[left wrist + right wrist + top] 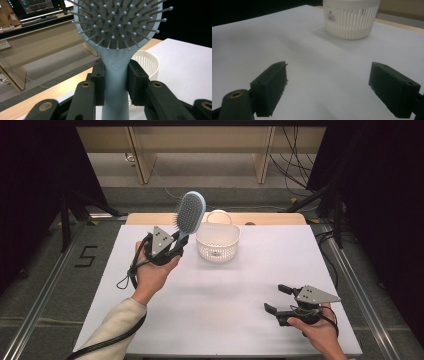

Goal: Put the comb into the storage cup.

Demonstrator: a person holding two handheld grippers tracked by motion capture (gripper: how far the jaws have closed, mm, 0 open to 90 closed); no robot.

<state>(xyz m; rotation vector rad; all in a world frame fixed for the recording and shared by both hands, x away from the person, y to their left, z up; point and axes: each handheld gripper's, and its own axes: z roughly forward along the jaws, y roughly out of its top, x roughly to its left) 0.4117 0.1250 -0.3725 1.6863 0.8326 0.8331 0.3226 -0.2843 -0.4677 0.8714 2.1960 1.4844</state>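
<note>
A light-blue hairbrush (189,215) is held upright above the table's left side, bristles toward the person. My left gripper (175,251) is shut on its handle (115,82), with a pad pressed against each side. Just to the right of it stands a white slotted basket (218,242) with a handle loop, also behind the brush (147,65) in the left gripper view. My right gripper (277,298) rests low near the front right corner, open, nothing between its black pads (270,86). It faces the basket (351,18) farther off.
The white table top (230,295) has a wooden strip along its far edge (270,218). Beyond it are wooden furniture legs (142,162) and loose cables on the floor (295,175). Dark curtains stand at both sides.
</note>
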